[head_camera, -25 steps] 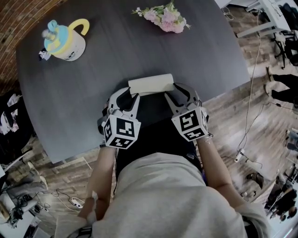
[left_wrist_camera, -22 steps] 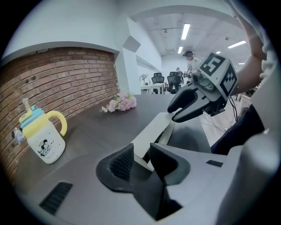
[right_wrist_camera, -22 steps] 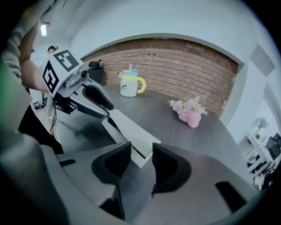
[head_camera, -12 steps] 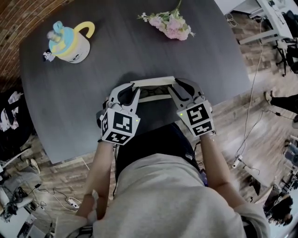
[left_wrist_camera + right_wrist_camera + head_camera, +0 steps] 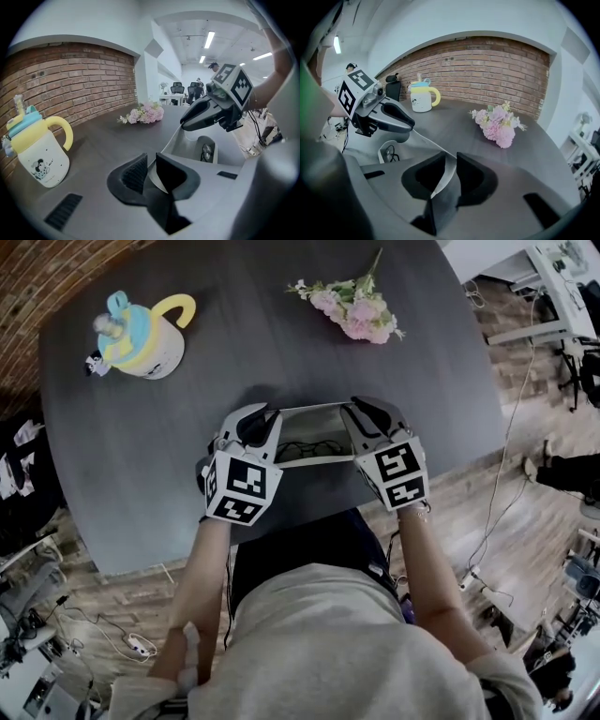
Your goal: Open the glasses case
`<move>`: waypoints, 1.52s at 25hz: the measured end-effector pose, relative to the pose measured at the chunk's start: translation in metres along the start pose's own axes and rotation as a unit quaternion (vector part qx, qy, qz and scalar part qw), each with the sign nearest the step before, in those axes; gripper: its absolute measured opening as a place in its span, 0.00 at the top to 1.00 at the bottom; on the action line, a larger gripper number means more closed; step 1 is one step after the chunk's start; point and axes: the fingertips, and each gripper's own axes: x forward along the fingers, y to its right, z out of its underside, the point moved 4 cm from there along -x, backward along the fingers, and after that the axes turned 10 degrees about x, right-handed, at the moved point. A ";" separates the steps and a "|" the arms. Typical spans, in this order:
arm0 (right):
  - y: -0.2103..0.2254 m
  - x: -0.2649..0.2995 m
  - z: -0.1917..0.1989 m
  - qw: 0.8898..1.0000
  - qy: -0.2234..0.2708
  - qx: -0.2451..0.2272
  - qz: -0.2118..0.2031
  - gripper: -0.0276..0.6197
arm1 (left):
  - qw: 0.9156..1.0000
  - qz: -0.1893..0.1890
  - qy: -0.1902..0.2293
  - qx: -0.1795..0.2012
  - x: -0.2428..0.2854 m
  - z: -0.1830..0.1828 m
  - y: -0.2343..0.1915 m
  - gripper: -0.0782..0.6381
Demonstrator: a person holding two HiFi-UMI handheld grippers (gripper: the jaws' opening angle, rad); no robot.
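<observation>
left tool (image 5: 259, 424) pinches glasses case (image 5: 314, 433) lid; right tool (image 5: 364, 416) closing on it.

I've got a dark table (image 5: 141, 456) under me. Far left on it stands a cup (image 5: 141, 334), yellow handle, blue lid. Far right lies a bunch of pink flowers (image 5: 356, 307). Close to the near edge sits the pale glasses case (image 5: 314, 437), lid raised.

Pale grey glasses case (image 5: 319, 423), dark grey table (image 5: 441, 371), pink flowers (image 5: 361, 313), white cup (image 5: 141, 338) with yellow handle and blue lid.
</observation>
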 end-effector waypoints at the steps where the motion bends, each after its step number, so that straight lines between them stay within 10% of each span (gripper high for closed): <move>1: 0.002 0.003 0.000 1.000 -0.003 0.000 0.000 0.82 | 1.000 -0.001 -0.002 0.000 0.003 0.000 -0.002 0.79; 22: 0.007 -0.006 -0.007 0.996 0.032 0.078 -0.018 0.69 | 0.993 -0.015 0.021 -0.112 -0.013 -0.006 -0.014 0.71; 31: -0.005 -0.061 -0.033 0.958 0.157 0.216 -0.109 0.83 | 0.977 -0.024 0.105 -0.183 -0.052 -0.032 -0.022 0.72; 38: -0.045 -0.099 -0.045 0.937 0.196 0.201 -0.207 0.95 | 0.975 0.033 0.152 -0.160 -0.076 -0.053 0.001 0.84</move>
